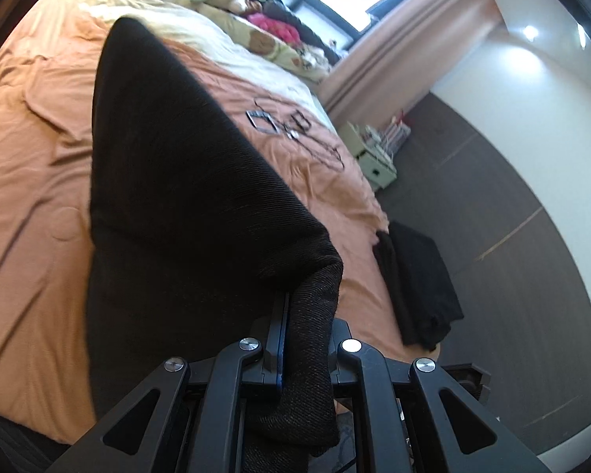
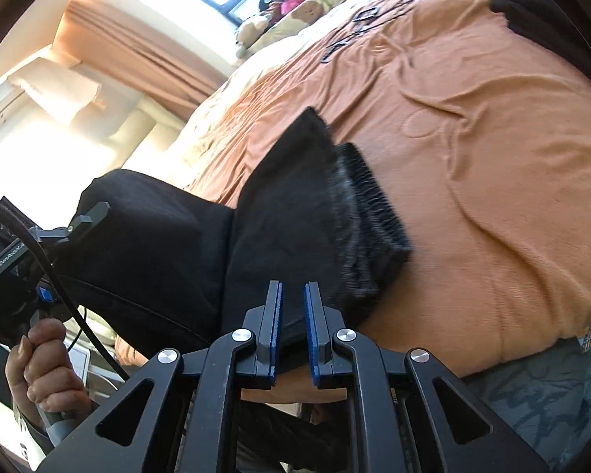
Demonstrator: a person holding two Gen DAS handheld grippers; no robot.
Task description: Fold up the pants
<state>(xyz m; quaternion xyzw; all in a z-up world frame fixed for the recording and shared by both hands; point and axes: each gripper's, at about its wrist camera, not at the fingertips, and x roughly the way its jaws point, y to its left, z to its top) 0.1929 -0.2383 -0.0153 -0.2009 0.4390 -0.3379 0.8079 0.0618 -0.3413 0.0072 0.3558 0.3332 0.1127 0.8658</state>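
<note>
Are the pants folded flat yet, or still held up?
Held up: the left claw pinches the black pants, lifting them off the orange bedspread.
</note>
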